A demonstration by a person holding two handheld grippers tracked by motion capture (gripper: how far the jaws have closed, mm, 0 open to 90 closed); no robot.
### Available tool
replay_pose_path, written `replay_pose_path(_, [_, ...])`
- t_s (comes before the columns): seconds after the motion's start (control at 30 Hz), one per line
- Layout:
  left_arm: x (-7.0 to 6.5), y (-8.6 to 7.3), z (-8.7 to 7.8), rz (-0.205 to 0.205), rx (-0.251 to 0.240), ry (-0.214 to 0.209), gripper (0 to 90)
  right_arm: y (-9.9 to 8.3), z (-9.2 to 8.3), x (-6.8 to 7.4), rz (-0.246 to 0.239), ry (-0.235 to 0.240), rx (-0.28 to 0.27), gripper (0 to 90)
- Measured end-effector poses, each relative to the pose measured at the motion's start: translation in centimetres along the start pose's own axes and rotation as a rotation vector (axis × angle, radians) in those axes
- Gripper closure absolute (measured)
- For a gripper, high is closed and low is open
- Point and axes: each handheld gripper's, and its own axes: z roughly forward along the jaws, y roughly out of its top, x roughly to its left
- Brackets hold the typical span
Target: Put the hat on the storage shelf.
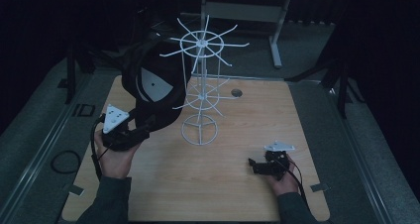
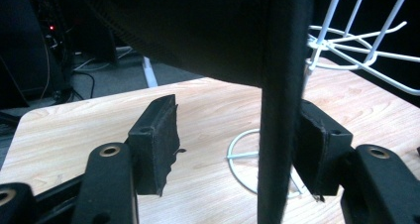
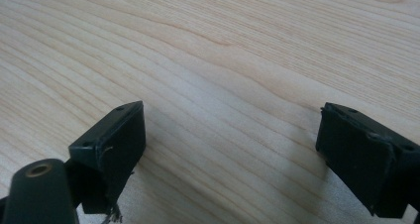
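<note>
A black cap [image 1: 153, 85] with a grey patch hangs on the left side of a white wire rack [image 1: 200, 50] that stands mid-table. My left gripper [image 1: 141, 132] is at the cap's lower edge, held by a hand. In the left gripper view its jaws stand wide apart around the cap's brim [image 2: 280, 135]. The brim runs close beside the right pad [image 2: 319, 154] and well clear of the left pad. My left gripper [image 2: 237, 135] is open. My right gripper [image 1: 255, 165] rests low over the table at the front right. Seen in its own view, the right gripper [image 3: 230, 135] is open over bare wood.
The rack's round base ring [image 1: 199, 130] sits on the wooden table [image 1: 223, 199]. A small round grommet [image 1: 236, 92] lies behind the rack. A grey desk frame [image 1: 275, 30] stands beyond the table. A coiled cable [image 1: 64, 160] lies on the floor at left.
</note>
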Motion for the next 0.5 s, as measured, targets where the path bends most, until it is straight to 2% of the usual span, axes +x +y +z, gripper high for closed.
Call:
replay_pose_path(0.1, [0.0,-0.1,-0.2,0.004,0.001,-0.01,37.7,0.0,0.0,0.0,0.0,0.0,0.0,11.7])
replay_pose_path(0.5, [0.6,-1.7,-1.4,-0.028,0.0,-0.032,36.2,0.0,0.0,0.0,-0.001,0.0,-0.001,11.7])
